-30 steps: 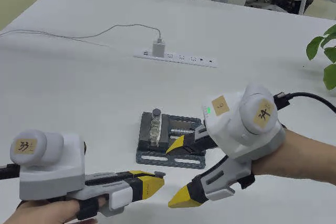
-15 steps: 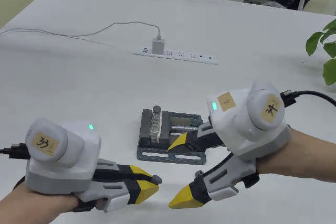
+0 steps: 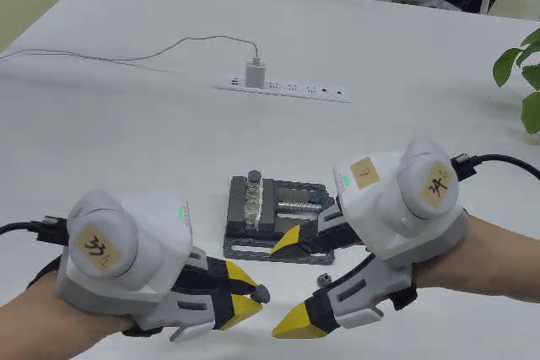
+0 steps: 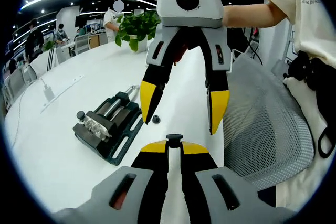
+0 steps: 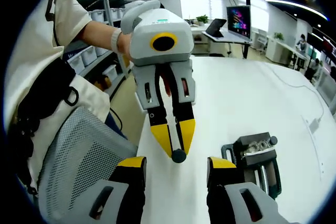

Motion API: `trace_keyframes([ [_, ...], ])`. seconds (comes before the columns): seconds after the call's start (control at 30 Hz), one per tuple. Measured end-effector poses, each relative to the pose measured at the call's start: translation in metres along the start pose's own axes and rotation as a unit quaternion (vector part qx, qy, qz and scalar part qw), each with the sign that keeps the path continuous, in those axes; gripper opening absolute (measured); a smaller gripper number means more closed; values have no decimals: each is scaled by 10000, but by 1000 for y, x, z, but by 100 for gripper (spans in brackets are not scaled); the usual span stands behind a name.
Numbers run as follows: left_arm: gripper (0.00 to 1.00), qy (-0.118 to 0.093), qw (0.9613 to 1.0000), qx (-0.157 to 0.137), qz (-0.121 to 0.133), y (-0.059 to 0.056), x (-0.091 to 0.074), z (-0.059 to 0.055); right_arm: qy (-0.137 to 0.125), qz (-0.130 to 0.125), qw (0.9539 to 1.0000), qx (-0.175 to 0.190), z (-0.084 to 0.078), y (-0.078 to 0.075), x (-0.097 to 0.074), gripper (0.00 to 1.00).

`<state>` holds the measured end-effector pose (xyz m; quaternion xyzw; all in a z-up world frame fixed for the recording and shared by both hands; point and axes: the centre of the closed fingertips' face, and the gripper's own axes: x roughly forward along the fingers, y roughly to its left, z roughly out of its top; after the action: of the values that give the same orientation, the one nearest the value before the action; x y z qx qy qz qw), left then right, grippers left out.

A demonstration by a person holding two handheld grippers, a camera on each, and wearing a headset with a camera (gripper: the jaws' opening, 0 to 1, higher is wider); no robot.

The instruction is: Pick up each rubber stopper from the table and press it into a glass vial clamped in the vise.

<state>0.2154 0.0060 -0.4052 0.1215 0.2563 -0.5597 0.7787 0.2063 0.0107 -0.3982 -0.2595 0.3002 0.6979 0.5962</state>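
Head view, left gripper (image 3: 251,294) shifted rightward, gripping stopper (image 3: 262,293)

At the lower left of the frame the left gripper (image 3: 250,297) pinched a small dark grey rubber stopper (image 3: 262,293) between its yellow tips, while the right gripper (image 3: 289,282), lower right, stood spread wide near the black metal vise (image 3: 239,208) at centre.
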Motion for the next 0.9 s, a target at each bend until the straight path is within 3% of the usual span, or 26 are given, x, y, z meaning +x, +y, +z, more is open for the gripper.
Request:
trace_keyframes([
  [0.37,4,20,9999,134,-54,1,-1,4,-101,53,9999,-39,2,1,0,31],
  [0.5,4,57,9997,223,-84,-1,-1,4,-220,149,9996,-33,6,3,-2,21],
  [0.9,3,-2,9997,229,-99,-3,1,6,-142,234,9996,-117,1,7,1,16],
])
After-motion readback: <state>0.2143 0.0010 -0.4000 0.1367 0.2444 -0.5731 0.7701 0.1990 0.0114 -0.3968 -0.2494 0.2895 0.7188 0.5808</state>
